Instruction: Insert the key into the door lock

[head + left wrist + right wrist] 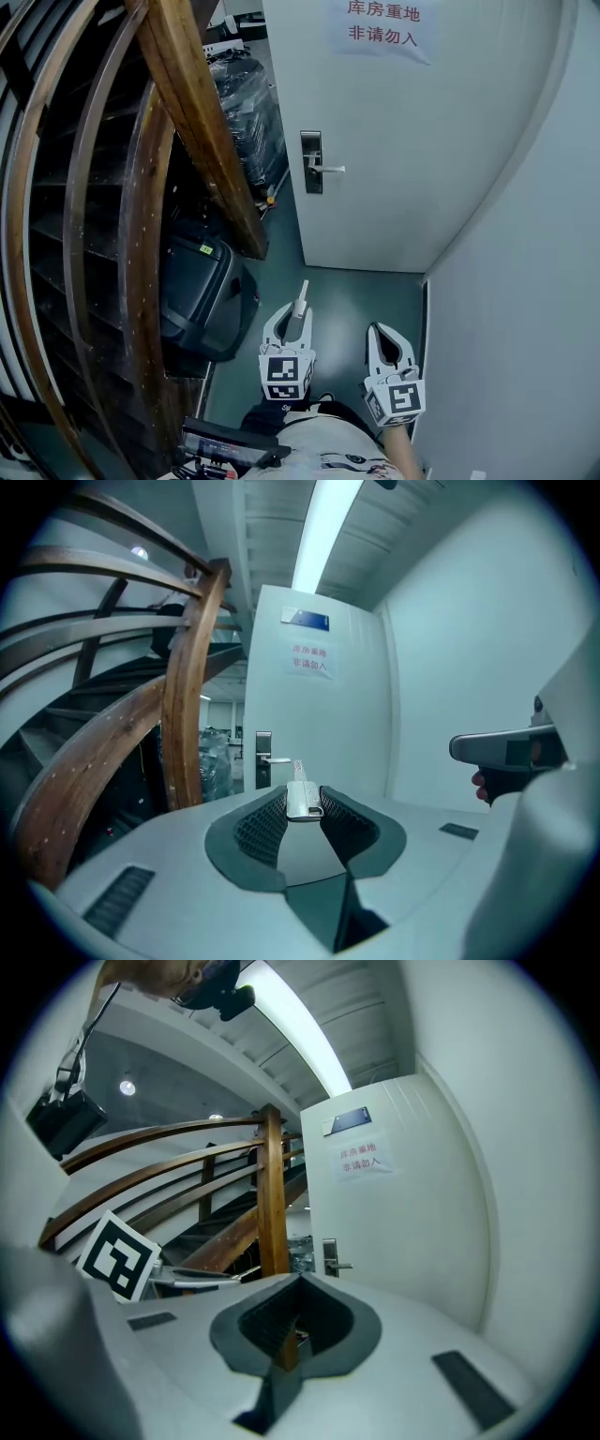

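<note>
White door (422, 141) ahead, shut; I see a narrow floor (349, 298) strip between the wooden stair rail (202, 112) and the right wall (525, 328). Black case (202, 291) sits left of my path. Left gripper (298, 315) pinches the key (301, 298), blade towards the door, well short of the lock (311, 161). Right gripper (378, 330) jaws together, nothing between.

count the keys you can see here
1. The key is clamped in the left gripper, its tip sticking out toward the door. The right gripper is shut with nothing in it. Others may be hidden.
</note>
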{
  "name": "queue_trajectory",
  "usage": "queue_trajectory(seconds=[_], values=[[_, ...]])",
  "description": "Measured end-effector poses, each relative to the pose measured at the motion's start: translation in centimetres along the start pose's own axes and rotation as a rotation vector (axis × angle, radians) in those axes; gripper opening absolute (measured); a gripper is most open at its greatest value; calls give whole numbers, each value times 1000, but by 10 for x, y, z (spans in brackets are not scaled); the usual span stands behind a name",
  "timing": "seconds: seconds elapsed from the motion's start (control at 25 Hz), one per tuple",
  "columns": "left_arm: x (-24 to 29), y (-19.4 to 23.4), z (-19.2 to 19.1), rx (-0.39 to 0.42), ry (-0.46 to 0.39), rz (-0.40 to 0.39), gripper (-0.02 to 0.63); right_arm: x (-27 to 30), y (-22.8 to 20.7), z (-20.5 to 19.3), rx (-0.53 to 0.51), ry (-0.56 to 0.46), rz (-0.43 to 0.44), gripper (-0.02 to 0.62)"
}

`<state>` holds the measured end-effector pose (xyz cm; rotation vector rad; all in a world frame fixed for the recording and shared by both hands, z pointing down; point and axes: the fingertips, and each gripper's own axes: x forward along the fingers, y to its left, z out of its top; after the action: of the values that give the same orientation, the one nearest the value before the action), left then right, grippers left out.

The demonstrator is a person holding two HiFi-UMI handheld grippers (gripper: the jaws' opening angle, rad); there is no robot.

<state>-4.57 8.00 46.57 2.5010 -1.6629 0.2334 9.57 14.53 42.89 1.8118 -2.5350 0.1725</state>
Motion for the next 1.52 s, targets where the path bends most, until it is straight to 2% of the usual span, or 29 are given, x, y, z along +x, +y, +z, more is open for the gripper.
queue_trajectory(seconds=[0.2, 0.4, 0.76, 1.0, 1.24, 1.52], values=[[40, 14, -8, -2, 17, 20, 117, 28, -15, 2, 3, -2, -7, 6], [101, 38, -12, -1, 28, 21, 117, 71, -37, -3, 9, 10, -36, 6], [228, 101, -12, 31, 46, 24, 117, 195, -60, -1, 9, 51, -55, 6], [304, 130, -28, 39, 71, -4, 117, 259, -64, -5, -3, 71, -73, 6], [367, 130, -57, 10, 89, -6, 117, 280, -76, -19, -4, 69, -101, 6], [429, 135, -84, -11, 80, 26, 117, 275, -111, -67, -35, 36, -133, 6]])
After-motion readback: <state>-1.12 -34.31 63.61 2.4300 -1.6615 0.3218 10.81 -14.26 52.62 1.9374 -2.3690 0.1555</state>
